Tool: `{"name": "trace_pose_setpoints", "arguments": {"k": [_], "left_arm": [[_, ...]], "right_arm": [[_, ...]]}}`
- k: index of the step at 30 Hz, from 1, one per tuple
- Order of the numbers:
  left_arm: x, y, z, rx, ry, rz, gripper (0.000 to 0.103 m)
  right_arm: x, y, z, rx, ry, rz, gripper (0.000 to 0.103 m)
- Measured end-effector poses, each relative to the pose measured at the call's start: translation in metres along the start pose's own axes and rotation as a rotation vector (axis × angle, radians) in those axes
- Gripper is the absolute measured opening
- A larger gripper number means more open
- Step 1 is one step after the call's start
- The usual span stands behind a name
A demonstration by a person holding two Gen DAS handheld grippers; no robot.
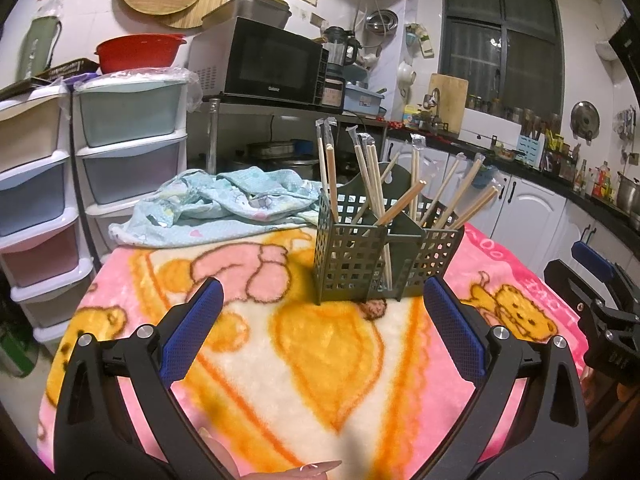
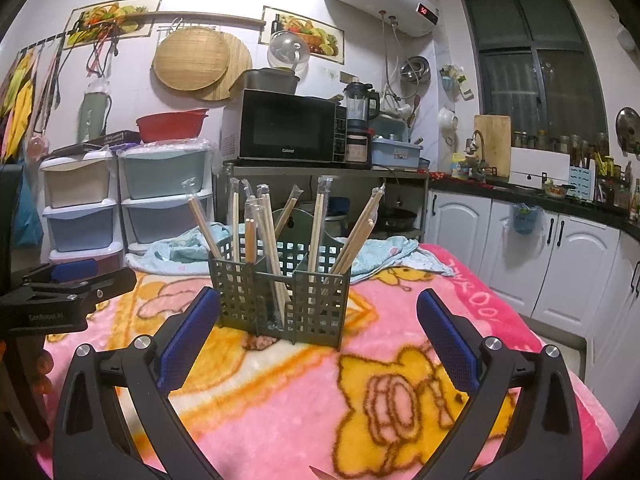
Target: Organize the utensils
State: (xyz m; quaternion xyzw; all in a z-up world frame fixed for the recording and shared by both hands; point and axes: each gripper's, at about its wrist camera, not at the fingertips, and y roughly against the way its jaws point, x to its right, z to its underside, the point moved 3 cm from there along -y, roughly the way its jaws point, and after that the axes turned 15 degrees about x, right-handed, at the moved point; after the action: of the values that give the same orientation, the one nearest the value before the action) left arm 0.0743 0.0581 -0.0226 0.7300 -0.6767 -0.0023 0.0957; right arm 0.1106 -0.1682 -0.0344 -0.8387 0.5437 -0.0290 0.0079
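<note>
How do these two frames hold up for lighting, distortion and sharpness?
Left wrist view: strong fisheye bending with dark corners; warm indoor light; the dark green plastic grid utensil caddy is sharp, while the open left claw casts a soft shadow on the pink cartoon fleece blanket. Right wrist view: same distortion, even light, caddy crisp, right claw open.

Chopsticks [image 2: 276,236] in caddy [image 2: 280,300], on blanket [image 2: 280,400]

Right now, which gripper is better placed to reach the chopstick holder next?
Right, marginally. The right gripper is open with the green holder centred between its fingers. The left gripper is open too, but the holder sits off toward its right finger.
</note>
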Motion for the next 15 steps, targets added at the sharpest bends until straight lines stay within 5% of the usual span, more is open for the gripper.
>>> {"name": "trace_pose_setpoints", "arguments": {"k": [15], "left_arm": [[-0.001,-0.0001,0.0001,0.001,-0.001,0.0,0.092]], "right_arm": [[-0.0014,-0.0001,-0.0002,0.0,0.0,-0.001,0.096]]}}
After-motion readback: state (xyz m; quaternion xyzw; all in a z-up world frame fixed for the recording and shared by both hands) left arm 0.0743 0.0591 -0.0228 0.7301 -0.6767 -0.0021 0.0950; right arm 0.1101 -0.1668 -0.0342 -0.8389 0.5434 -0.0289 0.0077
